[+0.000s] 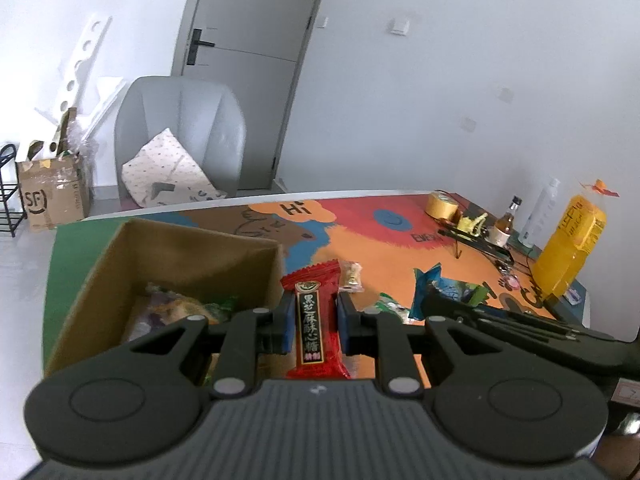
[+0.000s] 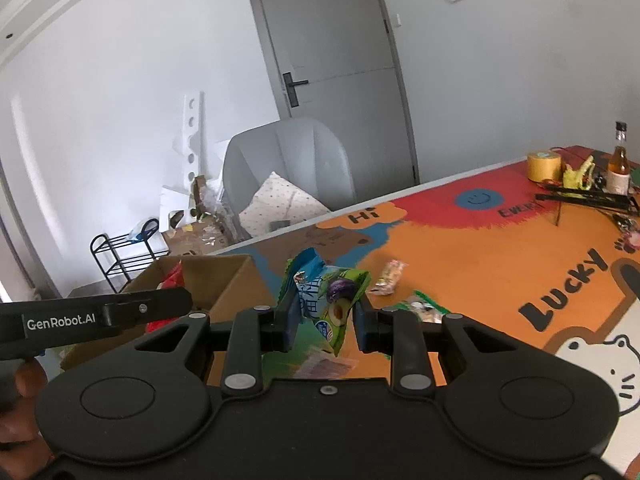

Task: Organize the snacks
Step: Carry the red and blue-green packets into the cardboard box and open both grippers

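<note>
My left gripper (image 1: 313, 322) is shut on a red candy packet (image 1: 316, 320) with black lettering, held beside the right wall of an open cardboard box (image 1: 192, 248) that holds several snacks (image 1: 180, 308). My right gripper (image 2: 326, 320) is shut on a blue-green plum snack packet (image 2: 326, 300), held above the mat to the right of the box (image 2: 224, 276). The packet and the right gripper also show in the left wrist view (image 1: 436, 286). A small beige candy (image 2: 390, 276) and a green wrapper (image 2: 420, 306) lie loose on the mat; the candy shows in the left view too (image 1: 352, 276).
The table carries a colourful printed mat (image 2: 460, 248). At its far right stand a yellow tape roll (image 2: 543, 166), a small bottle (image 2: 619, 160), a black rack (image 2: 584, 198) and an orange-yellow bag (image 1: 572, 244). A grey chair (image 2: 288, 168) stands behind the table.
</note>
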Demonstrator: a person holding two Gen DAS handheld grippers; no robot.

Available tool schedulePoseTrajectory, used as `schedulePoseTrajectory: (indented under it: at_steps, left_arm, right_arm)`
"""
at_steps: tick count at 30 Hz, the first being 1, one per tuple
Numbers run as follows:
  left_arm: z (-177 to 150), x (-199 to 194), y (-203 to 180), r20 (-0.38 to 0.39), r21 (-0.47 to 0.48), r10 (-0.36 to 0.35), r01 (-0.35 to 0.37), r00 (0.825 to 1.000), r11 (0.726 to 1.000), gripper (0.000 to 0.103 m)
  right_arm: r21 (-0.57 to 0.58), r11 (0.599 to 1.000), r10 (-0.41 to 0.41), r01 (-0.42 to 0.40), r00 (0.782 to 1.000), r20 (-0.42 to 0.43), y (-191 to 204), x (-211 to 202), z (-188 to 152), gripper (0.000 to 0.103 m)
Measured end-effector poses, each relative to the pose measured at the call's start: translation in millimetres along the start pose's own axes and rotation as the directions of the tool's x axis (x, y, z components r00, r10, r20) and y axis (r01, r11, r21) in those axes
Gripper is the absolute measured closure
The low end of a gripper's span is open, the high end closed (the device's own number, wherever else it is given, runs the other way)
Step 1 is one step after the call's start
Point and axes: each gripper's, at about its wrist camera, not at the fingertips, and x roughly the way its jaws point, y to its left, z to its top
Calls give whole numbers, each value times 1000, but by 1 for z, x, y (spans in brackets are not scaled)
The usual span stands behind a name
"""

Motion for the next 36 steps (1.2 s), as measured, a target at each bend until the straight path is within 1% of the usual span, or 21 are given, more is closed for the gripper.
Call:
schedulePoseTrajectory:
  at_steps: [6, 17, 27, 30, 32, 36]
  left_arm:
    - [0, -12, 21, 12, -23, 35, -35, 999, 999, 83]
    - [1, -24, 55, 25, -79, 81, -78, 996, 994, 83]
    - [-6, -26, 81, 6, -129, 90, -89, 996, 988, 83]
    - [-10, -26, 91, -17, -148, 91, -92, 996, 985, 83]
    - [-12, -27, 97, -30, -161, 99, -102, 995, 982, 80]
    - [-12, -35, 107, -23, -173, 118, -120, 993, 978, 80]
  right_arm:
    - [-5, 1000, 19, -19, 1000, 2, 12, 4, 2, 77]
    - [-49, 997, 65, -65, 998, -8, 43, 13, 4, 77]
    - [-87, 990, 105, -108, 993, -48, 74, 29, 3, 77]
    - [-103, 986, 121, -128, 990, -69, 86, 35, 0, 77]
    - [-112, 984, 132, -141, 988, -80, 93, 38, -2, 77]
    - [-120, 978, 157, -168, 983, -98, 104, 41, -5, 77]
